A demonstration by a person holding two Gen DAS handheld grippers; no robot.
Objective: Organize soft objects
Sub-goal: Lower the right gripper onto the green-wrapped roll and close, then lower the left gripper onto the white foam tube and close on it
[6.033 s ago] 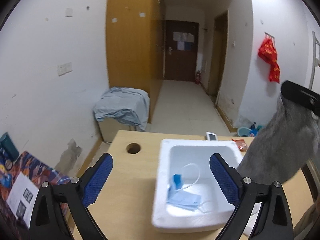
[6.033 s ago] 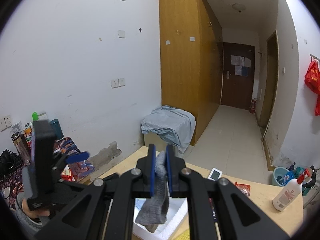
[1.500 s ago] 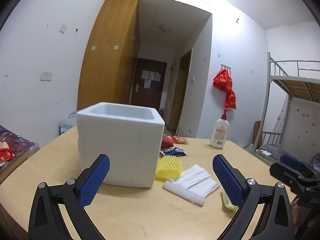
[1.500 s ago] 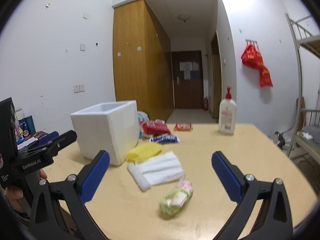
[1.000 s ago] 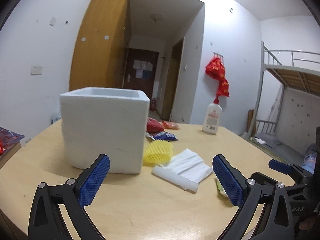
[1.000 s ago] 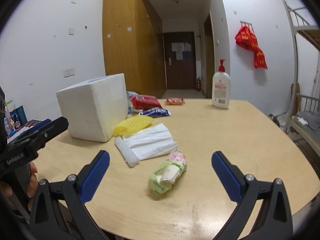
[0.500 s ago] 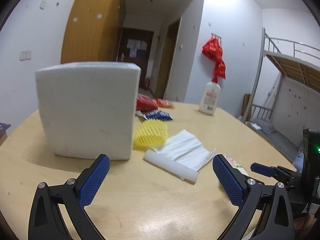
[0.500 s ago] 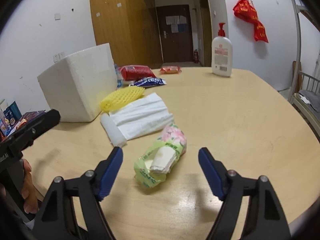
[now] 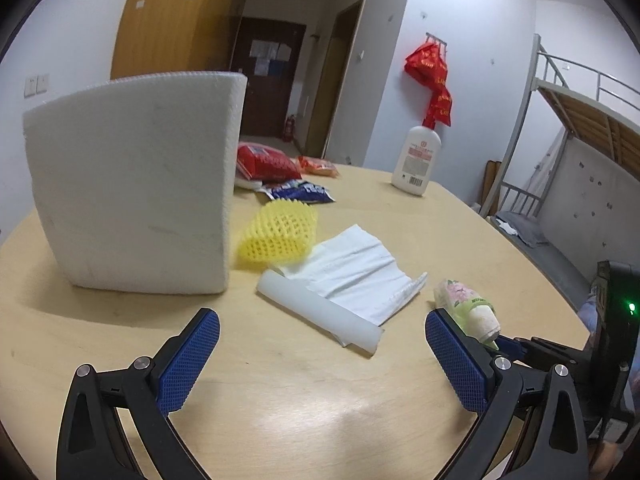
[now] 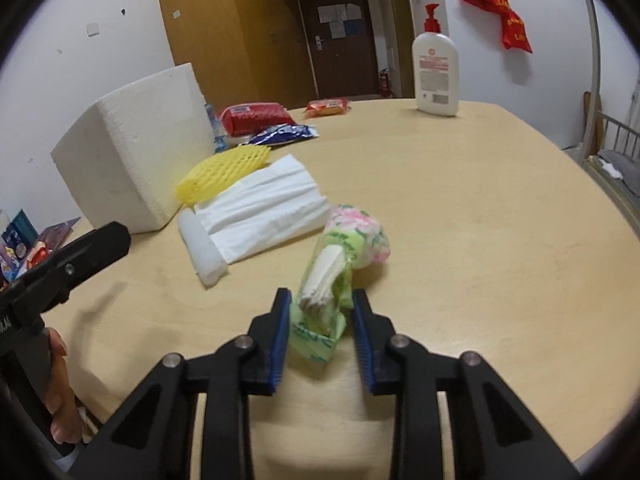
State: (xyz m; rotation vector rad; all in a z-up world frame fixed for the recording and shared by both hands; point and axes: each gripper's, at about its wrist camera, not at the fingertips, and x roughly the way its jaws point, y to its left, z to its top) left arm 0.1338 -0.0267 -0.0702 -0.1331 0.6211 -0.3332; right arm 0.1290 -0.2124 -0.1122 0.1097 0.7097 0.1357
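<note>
A green, flower-printed tissue pack (image 10: pixel 348 244) lies on the wooden table (image 10: pixel 480 220). Its near end sits between the blue pads of my right gripper (image 10: pixel 320 320), whose jaws are closing; the pads stand at the wrapper's sides without visibly squeezing it. My left gripper (image 9: pixel 320 344) hovers open and empty low over the table, just short of a white folded tissue stack (image 9: pixel 352 272) with a white roll along its near edge. A yellow foam net (image 9: pixel 278 236) leans by the white foam box (image 9: pixel 136 200). The box's inside is hidden.
A lotion pump bottle (image 10: pixel 435 72) stands at the table's far side. Red (image 9: pixel 264 162), blue (image 9: pixel 300 192) and orange (image 9: pixel 318 164) snack packets lie behind the box. A bunk bed (image 9: pixel 580 112) is off to the right. A person's hand (image 10: pixel 60 400) holds the left gripper's handle.
Both grippers have dipped lower and closer to the table. The right jaws have narrowed from wide open to just around the tissue pack's near end. The left jaws stay wide.
</note>
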